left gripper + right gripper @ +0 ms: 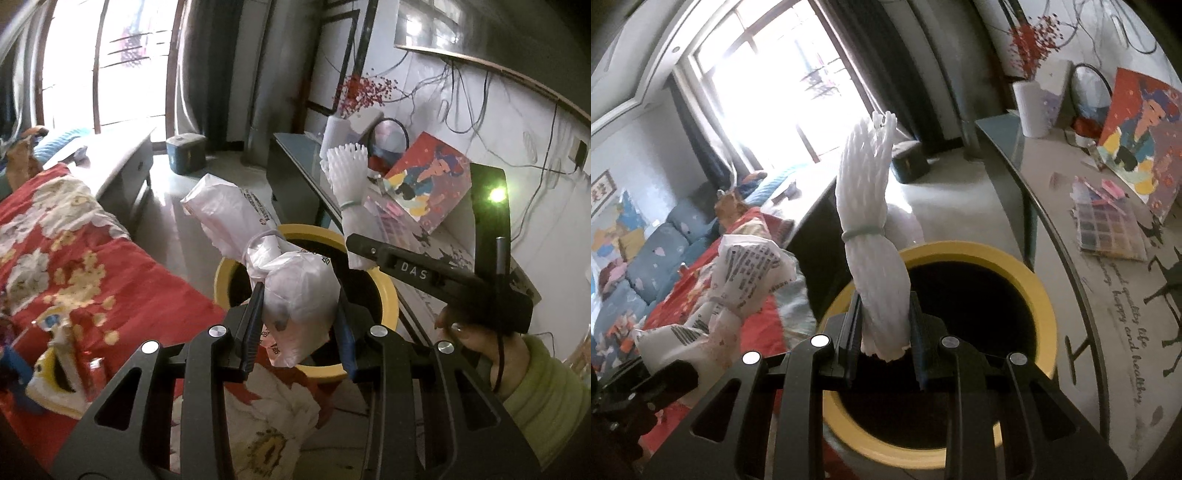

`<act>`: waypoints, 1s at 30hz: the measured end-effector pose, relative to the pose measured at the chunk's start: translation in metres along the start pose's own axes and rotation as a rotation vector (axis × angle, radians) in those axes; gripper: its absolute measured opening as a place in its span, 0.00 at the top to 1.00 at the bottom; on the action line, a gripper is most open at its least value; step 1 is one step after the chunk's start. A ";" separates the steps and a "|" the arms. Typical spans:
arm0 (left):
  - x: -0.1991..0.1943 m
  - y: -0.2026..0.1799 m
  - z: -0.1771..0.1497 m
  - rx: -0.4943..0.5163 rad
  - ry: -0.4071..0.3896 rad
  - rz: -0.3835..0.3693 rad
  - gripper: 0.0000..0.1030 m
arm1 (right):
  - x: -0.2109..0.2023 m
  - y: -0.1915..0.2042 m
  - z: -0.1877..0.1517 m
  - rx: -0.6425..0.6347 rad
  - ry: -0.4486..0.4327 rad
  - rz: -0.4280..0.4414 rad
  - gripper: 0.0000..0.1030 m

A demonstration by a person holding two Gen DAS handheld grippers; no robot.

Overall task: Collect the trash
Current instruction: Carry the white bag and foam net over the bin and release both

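Bedroom clutter frames a yellow-rimmed bin (pixel 1030 280) standing between the red floral bedding (pixel 74 258) and a glass-topped table (pixel 1052 177). Over its dark mouth, the right gripper (pixel 884 350) has its fingers pressed against the lower end of a banded white foam net sleeve (pixel 871 229), held upright, probably so it drops straight in. Beside it, the left gripper (pixel 297 325) pinches the bottom of a knotted white plastic bag (pixel 291 288), its upper half leaning away above the rim. Both pieces look poised for release. Whatever lies inside the bin is lost in shadow, and the bag's contents cannot be made out.
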State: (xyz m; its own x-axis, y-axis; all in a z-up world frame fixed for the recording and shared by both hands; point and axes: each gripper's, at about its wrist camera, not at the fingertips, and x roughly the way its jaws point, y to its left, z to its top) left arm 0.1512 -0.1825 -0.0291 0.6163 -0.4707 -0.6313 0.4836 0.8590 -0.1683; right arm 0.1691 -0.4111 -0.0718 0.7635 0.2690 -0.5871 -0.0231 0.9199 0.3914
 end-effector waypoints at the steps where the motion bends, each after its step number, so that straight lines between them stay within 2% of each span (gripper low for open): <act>1: 0.005 -0.001 -0.001 0.002 0.007 -0.002 0.73 | 0.002 -0.003 -0.001 0.007 0.008 -0.006 0.78; 21: 0.067 -0.005 -0.015 0.001 0.121 -0.009 0.70 | 0.035 -0.050 -0.020 0.092 0.114 -0.039 0.76; 25: 0.076 -0.004 -0.013 -0.014 0.126 -0.008 0.67 | 0.036 -0.056 -0.021 0.110 0.118 -0.046 0.69; 26: 0.078 -0.003 -0.012 -0.022 0.127 -0.003 0.63 | 0.036 -0.057 -0.020 0.113 0.117 -0.046 0.67; 29: 0.074 -0.002 -0.011 -0.028 0.098 0.016 0.38 | 0.034 -0.059 -0.018 0.115 0.110 -0.056 0.56; 30: 0.071 0.000 -0.009 -0.038 0.086 0.013 0.36 | 0.033 -0.059 -0.017 0.116 0.106 -0.061 0.52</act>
State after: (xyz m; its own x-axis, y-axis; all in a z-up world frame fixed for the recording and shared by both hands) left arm 0.1892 -0.2143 -0.0813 0.5663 -0.4415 -0.6959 0.4508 0.8728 -0.1869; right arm 0.1849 -0.4521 -0.1264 0.6889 0.2482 -0.6810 0.1004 0.8978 0.4288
